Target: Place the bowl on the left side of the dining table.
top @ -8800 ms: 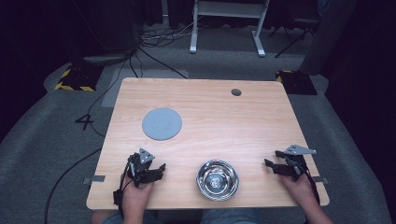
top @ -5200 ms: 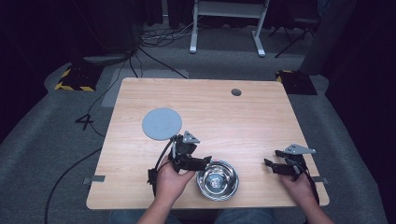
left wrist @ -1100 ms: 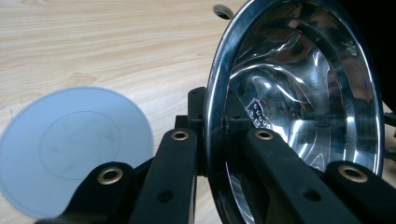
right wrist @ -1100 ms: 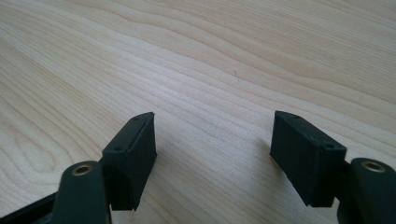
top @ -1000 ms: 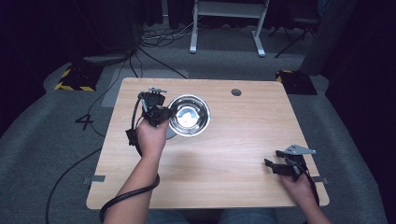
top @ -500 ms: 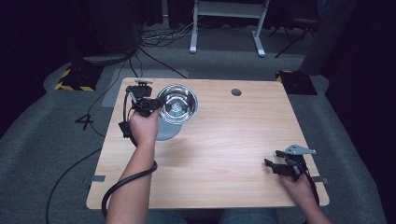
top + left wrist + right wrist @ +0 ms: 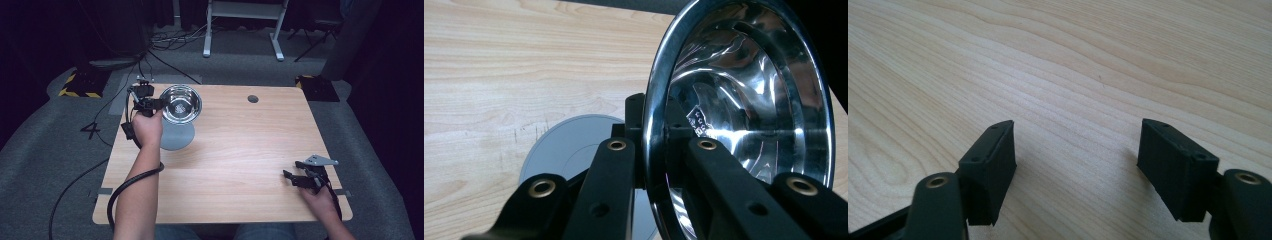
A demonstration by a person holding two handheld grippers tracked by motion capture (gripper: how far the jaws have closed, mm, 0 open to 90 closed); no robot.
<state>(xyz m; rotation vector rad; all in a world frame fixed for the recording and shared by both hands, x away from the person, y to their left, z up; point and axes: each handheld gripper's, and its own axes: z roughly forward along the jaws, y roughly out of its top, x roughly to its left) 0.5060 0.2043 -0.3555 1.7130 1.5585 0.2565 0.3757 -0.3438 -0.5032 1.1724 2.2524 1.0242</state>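
Bowl [image 7: 181,103] now over grey disc [image 7: 176,136]

A shiny silver bowl [image 7: 182,103], a plain grey disc [image 7: 176,136], black claws and a light wood-grained surface [image 7: 240,150] are seen.

The left tool [image 7: 150,103] grips the rim of a steel bowl [image 7: 181,103] and holds it above the far left part of the worktop [image 7: 240,150], over a grey disc [image 7: 175,136]. The right tool [image 7: 300,178] rests near the worktop's near right corner, jaws apart.
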